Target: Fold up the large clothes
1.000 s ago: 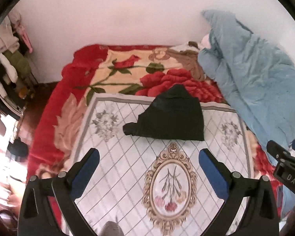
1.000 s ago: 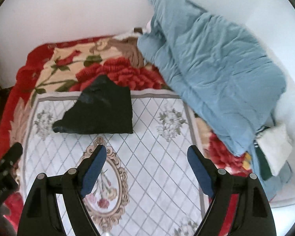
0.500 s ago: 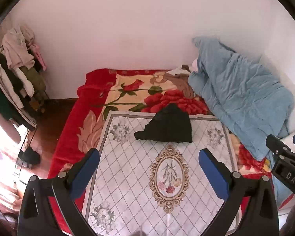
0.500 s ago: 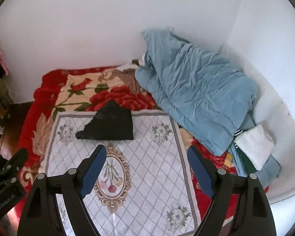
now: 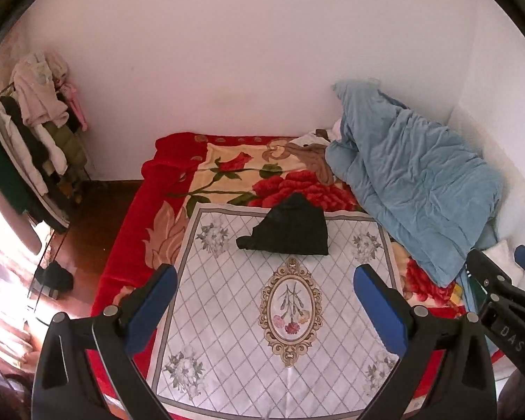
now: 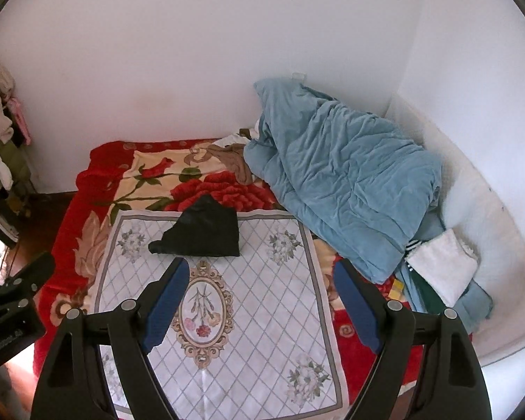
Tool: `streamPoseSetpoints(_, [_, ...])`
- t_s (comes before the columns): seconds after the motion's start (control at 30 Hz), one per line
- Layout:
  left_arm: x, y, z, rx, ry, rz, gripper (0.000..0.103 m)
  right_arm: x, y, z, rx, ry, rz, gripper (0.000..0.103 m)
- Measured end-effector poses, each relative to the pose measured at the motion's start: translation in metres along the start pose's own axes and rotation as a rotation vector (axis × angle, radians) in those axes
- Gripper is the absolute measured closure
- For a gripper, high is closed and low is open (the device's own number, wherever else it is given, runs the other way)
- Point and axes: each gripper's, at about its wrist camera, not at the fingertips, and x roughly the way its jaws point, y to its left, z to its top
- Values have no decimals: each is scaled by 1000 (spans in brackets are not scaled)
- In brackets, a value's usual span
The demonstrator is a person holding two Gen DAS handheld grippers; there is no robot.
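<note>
both claws backed off over the last 1 s: left claw (image 5: 264, 301) and right claw (image 6: 259, 292) spread, empty. folded black fabric garment (image 5: 286, 231) lies on the white patterned cloth (image 5: 227, 315); fold looks done.

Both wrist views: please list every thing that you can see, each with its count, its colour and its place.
Folded garment: one, black, far end of the white cloth.
Patterned cloth: one, white and grey with a floral oval, spread on the bed.
Rose blanket: one, red and cream, under the cloth.
Quilt: one, light blue, heaped by the walls at right.
Folded towel: one, white, on a stack right of the quilt.
Clothes rack: one, mixed colours, far left.
Left gripper: black with blue pads, open, empty.
Right gripper: the same, open, empty.
</note>
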Motion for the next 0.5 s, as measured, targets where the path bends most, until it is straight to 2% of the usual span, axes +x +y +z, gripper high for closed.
streamPoseSetpoints(0.2, [-11,-1,-4,-10,-22,2,0,-5,0,4,-8,-10,12,17])
streamPoseSetpoints(0.27, [-12,0,-5,-18,-23,-4,0,-6,0,5,-13,-8,11,13])
streamPoseSetpoints(0.5, [-18,1,-5,-18,-45,-8,0,-5,3,10,-13,-21,24,11])
